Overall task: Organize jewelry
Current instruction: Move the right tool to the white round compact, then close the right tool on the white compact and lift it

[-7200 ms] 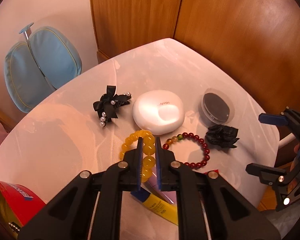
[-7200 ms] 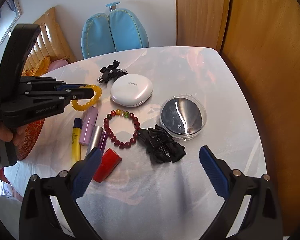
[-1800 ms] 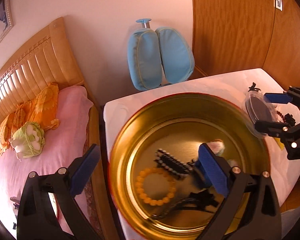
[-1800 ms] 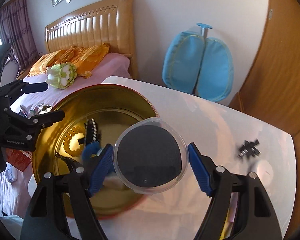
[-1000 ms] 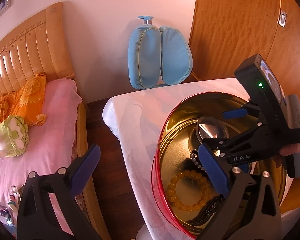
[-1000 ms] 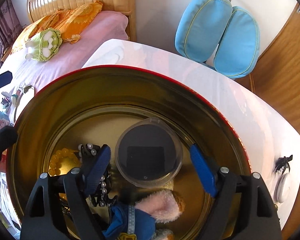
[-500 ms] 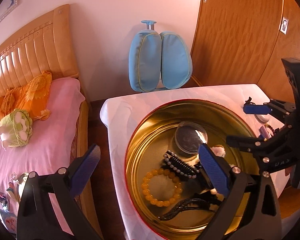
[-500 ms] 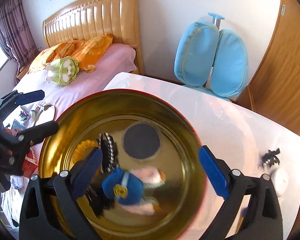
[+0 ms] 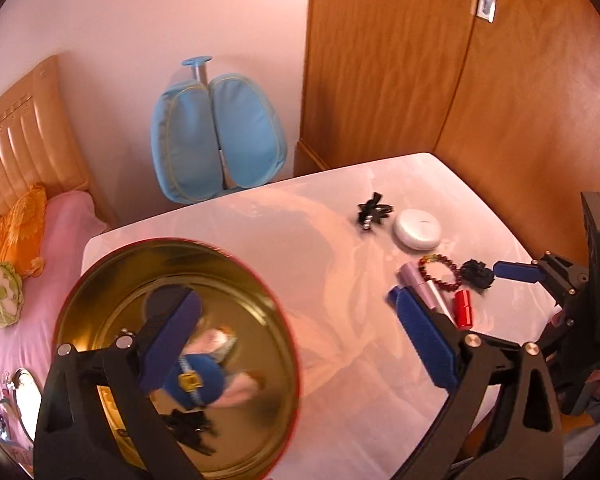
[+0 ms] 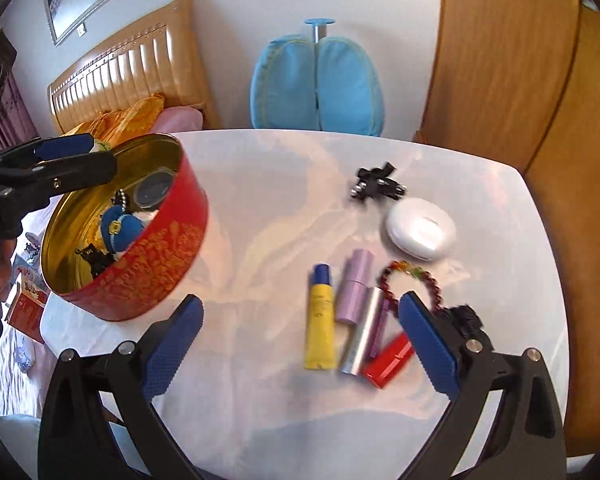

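Note:
A round red tin (image 10: 148,264) with a gold inside (image 9: 100,280) stands at the table's left end. It holds a round clear case (image 10: 153,191), a blue plush toy (image 10: 120,226) and black hair pieces. On the table lie a red bead bracelet (image 10: 414,276), a black pearl bow (image 10: 376,186), a black hair flower (image 9: 476,274) and a white compact (image 10: 420,229). My left gripper (image 9: 296,340) is open and empty over the tin's right rim. My right gripper (image 10: 300,340) is open and empty above the table near the cosmetics.
A yellow tube (image 10: 321,316), a lilac tube (image 10: 354,286), a silver tube (image 10: 362,332) and a red lipstick (image 10: 388,360) lie together on the white table (image 10: 260,216). A blue chair (image 10: 316,88) stands behind it. A bed (image 9: 20,240) is at the left, wooden doors at the right.
My right gripper let go of the round clear case inside the tin, then drew back right over the table. My left gripper swung right, off the tin toward the table.

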Motion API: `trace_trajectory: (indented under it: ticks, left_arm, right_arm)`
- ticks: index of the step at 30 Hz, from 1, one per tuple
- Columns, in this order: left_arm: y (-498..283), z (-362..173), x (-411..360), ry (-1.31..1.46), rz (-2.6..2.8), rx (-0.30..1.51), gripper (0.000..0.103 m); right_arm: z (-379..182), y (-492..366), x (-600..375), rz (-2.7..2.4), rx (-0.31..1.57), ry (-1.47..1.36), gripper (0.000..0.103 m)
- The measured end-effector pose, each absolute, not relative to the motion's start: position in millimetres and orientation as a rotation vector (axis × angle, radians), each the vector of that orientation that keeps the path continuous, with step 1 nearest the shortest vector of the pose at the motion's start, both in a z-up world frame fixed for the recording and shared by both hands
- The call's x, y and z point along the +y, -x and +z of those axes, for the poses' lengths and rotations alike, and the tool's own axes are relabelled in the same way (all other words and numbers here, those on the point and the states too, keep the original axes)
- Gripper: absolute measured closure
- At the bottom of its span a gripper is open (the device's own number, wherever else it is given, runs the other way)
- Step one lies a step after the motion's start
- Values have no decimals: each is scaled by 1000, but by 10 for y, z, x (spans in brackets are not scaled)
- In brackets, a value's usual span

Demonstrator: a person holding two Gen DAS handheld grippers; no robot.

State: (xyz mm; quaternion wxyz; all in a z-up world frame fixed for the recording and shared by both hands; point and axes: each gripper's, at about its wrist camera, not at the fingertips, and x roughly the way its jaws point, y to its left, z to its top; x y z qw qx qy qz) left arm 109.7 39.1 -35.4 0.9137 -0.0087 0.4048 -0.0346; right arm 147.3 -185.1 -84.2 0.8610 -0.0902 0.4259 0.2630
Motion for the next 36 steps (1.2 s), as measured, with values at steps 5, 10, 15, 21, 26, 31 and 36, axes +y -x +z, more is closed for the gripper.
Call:
trace_trajectory:
  ticks: [5, 10, 15, 21, 26, 31, 36]
  left_arm:
    - [-1134, -461, -237, 5, -121, 855, 7]
    - [-1331, -643, -569, -31, -152, 918, 7]
    - [-1830, -824, -678, -100, -167, 946, 7]
    - [-2373, -1062, -645, -146, -148, 971, 7]
    - [-2554, -1312, -672, -182, -182, 1011, 7]
    - [-2636, -1380, -651, -161, -201, 1019, 7]
    - [-2657, -1363, -628, -175, -198, 1003, 7]
  right_arm:
    - [-853, -1564, -2433, 516, 896, 172, 4]
    - [-968, -1741, -2708, 495, 927, 140, 4]
    - [-1139, -2089, -2746, 439, 959, 130, 4]
    - [-1409, -2668, -2540, 433, 1007, 185, 4]
    - [-1598, -3096, -2264, 467, 1020, 196, 4]
    - [-1767, -3269, -2115, 491, 1037, 267, 4]
    - [-1787, -3296, -2070, 486, 1022, 293, 15]
